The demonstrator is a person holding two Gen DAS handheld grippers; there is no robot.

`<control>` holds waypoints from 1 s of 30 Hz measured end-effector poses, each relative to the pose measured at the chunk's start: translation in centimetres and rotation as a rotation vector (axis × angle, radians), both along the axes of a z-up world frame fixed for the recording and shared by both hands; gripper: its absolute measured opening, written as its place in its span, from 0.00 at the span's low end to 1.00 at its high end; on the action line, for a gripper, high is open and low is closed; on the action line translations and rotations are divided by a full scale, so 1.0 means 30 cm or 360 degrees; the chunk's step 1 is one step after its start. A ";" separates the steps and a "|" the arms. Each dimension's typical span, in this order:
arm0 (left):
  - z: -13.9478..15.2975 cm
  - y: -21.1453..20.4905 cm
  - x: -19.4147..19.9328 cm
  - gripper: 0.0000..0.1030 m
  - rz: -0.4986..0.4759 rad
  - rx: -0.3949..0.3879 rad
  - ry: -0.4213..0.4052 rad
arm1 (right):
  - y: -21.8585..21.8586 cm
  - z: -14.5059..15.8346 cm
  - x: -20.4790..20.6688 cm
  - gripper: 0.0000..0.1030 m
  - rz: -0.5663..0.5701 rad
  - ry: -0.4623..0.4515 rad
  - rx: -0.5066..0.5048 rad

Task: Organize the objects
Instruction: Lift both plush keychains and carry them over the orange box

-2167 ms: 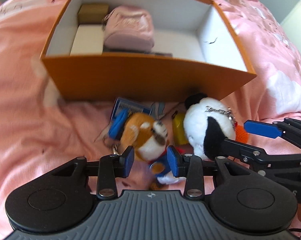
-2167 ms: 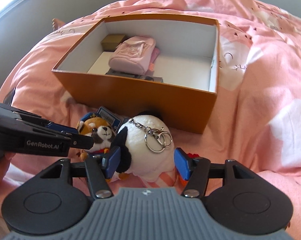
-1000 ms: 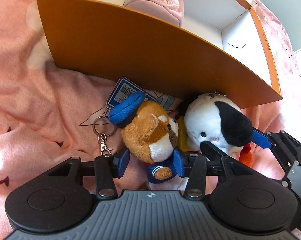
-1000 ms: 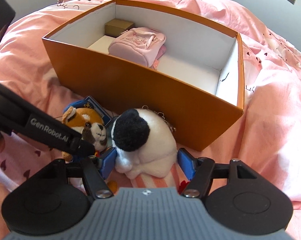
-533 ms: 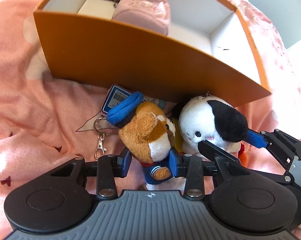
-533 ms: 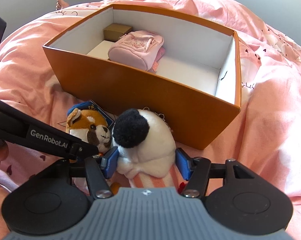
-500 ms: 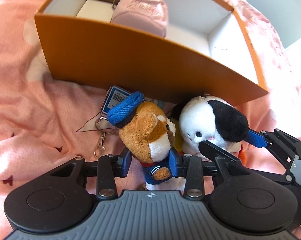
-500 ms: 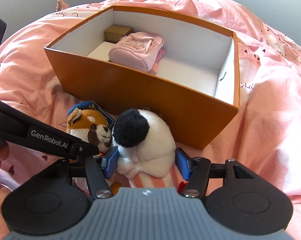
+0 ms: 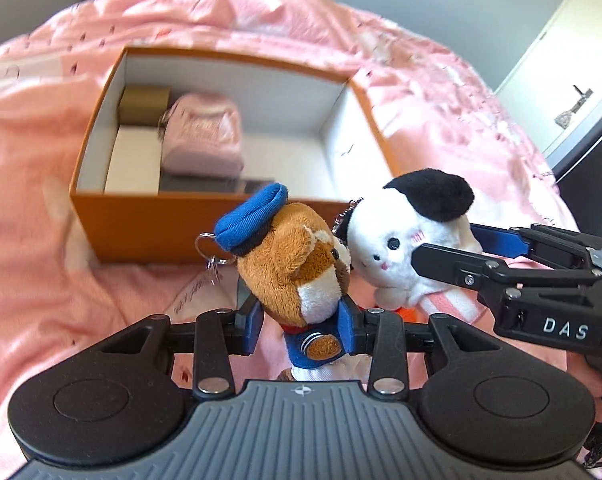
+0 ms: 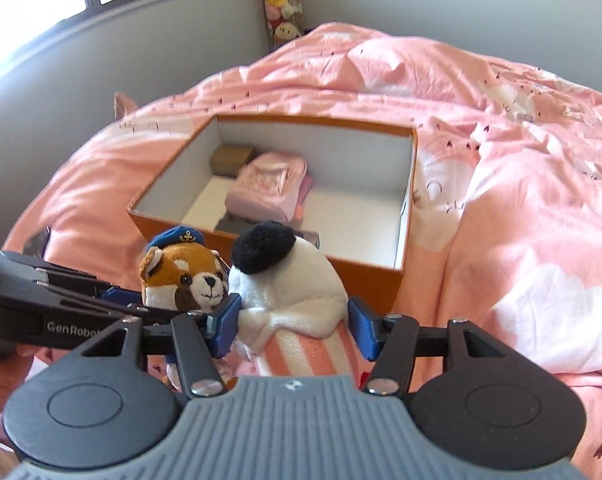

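My left gripper (image 9: pixel 301 330) is shut on a brown plush animal with a blue sailor cap (image 9: pixel 293 264) and holds it up off the bed; it also shows in the right wrist view (image 10: pixel 181 276). My right gripper (image 10: pixel 293 326) is shut on a white plush with a black ear (image 10: pixel 293 280) and holds it up beside the brown one; it also shows in the left wrist view (image 9: pixel 405 248). Both toys hang in front of the near wall of the open orange box (image 9: pixel 141 220), which also shows in the right wrist view (image 10: pixel 373 280).
Inside the box lie a pink pouch (image 9: pixel 205 140), a small brown box (image 9: pixel 143 106) and a white flat box (image 9: pixel 133 168); its right half is bare. The box sits on a rumpled pink duvet (image 10: pixel 521 208). A window and grey wall lie behind.
Both grippers have lifted their plush toys off the duvet, up to the height of the box rim. The views now look down into the box from higher up.
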State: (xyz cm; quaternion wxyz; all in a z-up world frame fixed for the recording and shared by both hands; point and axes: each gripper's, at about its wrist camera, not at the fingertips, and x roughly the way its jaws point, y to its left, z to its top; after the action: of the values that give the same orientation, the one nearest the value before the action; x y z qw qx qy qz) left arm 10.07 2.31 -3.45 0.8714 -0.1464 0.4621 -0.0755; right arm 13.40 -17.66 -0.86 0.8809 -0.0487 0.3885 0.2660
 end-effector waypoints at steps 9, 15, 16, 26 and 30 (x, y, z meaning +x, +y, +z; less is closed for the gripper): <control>0.196 -0.004 0.046 0.42 -0.0009 0.0068 -0.0326 | -0.029 0.167 0.033 0.58 -0.0070 -0.0153 0.0232; 0.240 0.017 0.159 0.41 -0.0075 0.0128 -0.0388 | -0.010 0.216 0.126 0.58 -0.0135 -0.0200 0.0307; 0.240 0.021 0.184 0.41 -0.0092 0.0136 -0.0380 | -0.007 0.218 0.146 0.58 -0.0143 -0.0195 0.0318; 0.152 0.087 0.505 0.41 -0.0307 0.0155 -0.0210 | 0.009 0.142 0.466 0.58 -0.0317 0.0124 0.0465; 0.071 0.089 0.606 0.41 -0.0356 0.0142 -0.0115 | 0.024 0.076 0.582 0.58 -0.0399 0.0230 0.0446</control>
State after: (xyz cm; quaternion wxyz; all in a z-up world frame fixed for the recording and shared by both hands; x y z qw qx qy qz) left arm 28.26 4.99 -1.31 0.8792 -0.0523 0.4468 -0.1568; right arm 30.86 -16.93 1.42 0.8750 0.1424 0.4130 0.2085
